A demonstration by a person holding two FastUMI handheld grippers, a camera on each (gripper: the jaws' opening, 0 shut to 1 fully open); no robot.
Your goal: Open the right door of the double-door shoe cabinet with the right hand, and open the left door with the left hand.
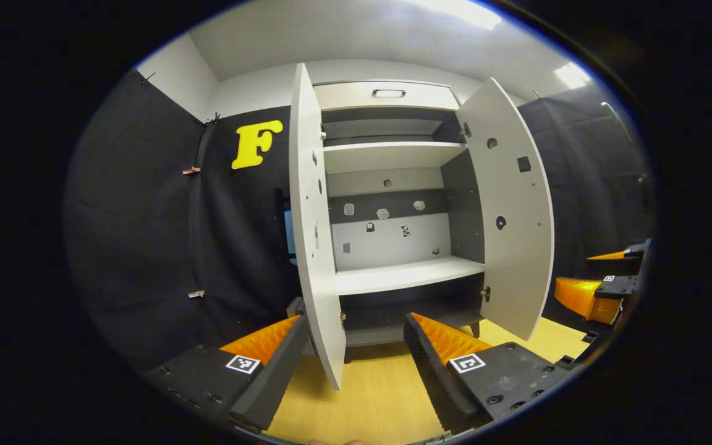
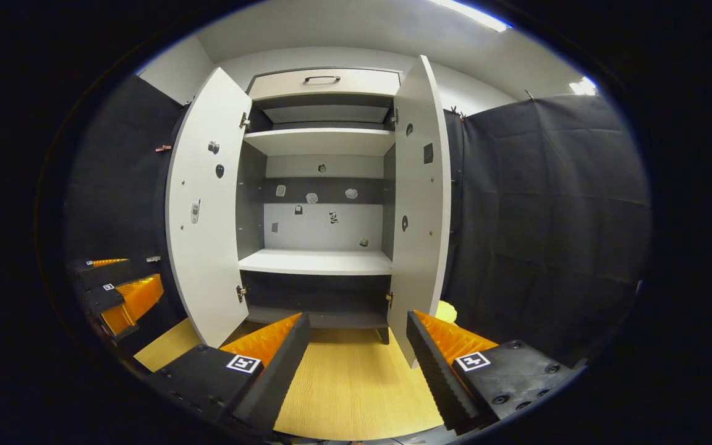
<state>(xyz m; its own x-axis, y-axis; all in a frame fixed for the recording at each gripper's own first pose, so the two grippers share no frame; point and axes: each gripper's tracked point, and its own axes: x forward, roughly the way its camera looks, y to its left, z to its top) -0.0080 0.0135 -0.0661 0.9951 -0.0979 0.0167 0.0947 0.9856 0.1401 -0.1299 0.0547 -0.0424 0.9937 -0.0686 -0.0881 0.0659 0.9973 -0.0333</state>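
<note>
- Currently, both doors of the shoe cabinet (image 2: 319,185) are standing open.
- The left gripper (image 1: 356,346) is gaping wide, straddling the left door (image 1: 313,235) edge.
- The right gripper (image 2: 356,346) is gaping wide, empty, beside the right door (image 2: 421,204).

Shoe cabinet (image 1: 393,204) with left door (image 1: 314,235) and right door (image 1: 512,210) wide open

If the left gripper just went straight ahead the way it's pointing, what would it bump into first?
Probably the left door: its open edge stands between the left gripper fingers, slightly left of centre. If it slipped past, the lower shelf comes next. Depth is hard to judge.
</note>
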